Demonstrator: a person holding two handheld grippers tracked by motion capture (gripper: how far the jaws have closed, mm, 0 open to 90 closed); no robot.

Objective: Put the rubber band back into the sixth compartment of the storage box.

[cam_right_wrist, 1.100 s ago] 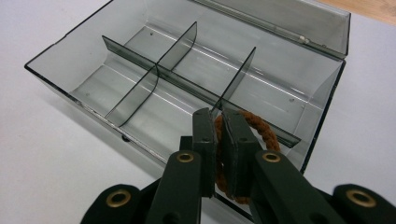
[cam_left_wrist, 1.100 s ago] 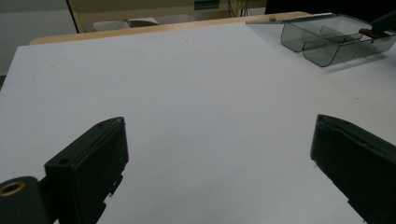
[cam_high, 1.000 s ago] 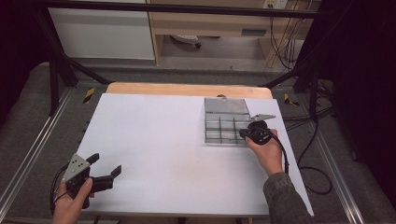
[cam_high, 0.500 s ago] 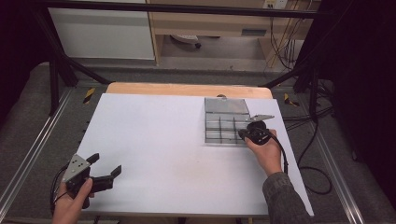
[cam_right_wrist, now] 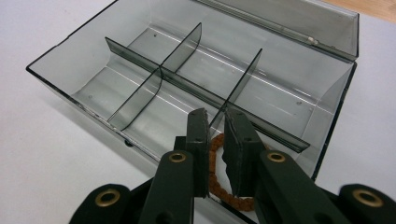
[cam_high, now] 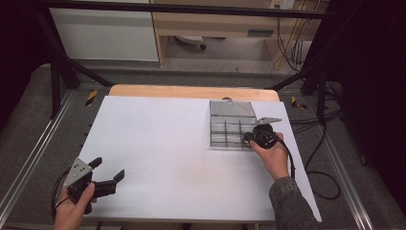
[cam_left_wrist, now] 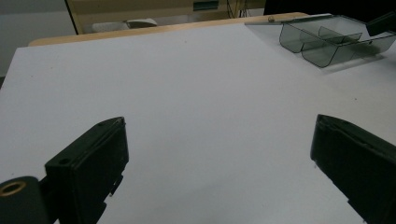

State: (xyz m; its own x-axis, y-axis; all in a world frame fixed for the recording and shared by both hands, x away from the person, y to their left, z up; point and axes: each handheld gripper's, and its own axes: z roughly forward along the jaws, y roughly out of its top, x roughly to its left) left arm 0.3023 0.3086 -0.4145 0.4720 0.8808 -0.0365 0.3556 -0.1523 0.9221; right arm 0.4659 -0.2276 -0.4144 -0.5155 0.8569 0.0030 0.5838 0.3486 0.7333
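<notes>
Right tongs [cam_right_wrist: 215, 135]: nearly closed over the bead ring [cam_right_wrist: 219, 179] in the box's [cam_right_wrist: 140, 60] near corner compartment; grip unclear.
Left tongs [cam_left_wrist: 219, 158]: wide open, empty, above the counter [cam_left_wrist: 196, 93].

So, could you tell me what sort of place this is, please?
Probably a lab data-collection bench: a white-covered table inside a black frame, cables trailing behind, and hand-held grippers working at a clear compartment box.

A white table top [cam_high: 158, 143] with a wooden far edge [cam_high: 191, 91] stands on grey floor [cam_high: 28, 139], cables [cam_high: 330, 143] trailing right.

white table [cam_high: 158, 143], loose cables [cam_high: 330, 143], grey floor [cam_high: 28, 143]
</notes>
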